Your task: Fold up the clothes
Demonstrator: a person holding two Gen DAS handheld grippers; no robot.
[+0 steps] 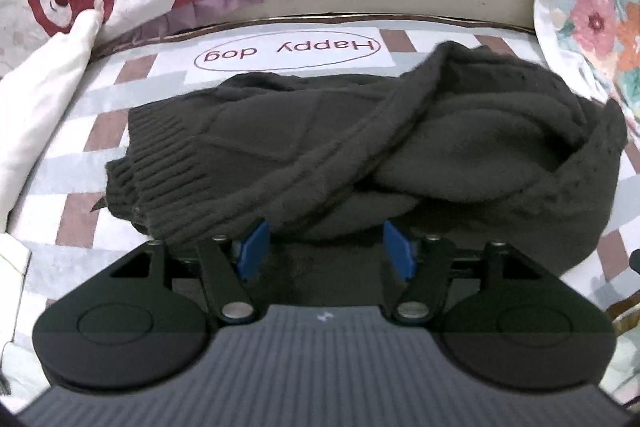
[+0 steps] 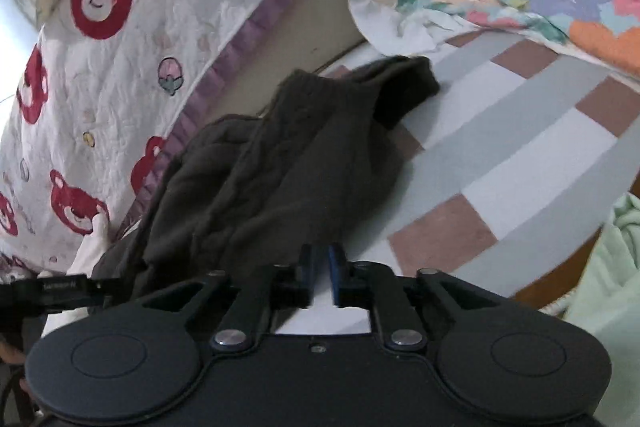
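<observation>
Checked bedsheet (image 1: 76, 215) carried the dark knit sweater (image 1: 320, 147) bunched at 12 o'clock, long axis running 9-to-3, touching the left gripper (image 1: 324, 247) with jaws spread wide, nearer than the right gripper (image 2: 323, 267), nearly closed, seemingly holding nothing.

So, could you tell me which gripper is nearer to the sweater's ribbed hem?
Left. The left gripper sits open at the sweater, near the hem. The right gripper is nearly shut at another edge.
</observation>
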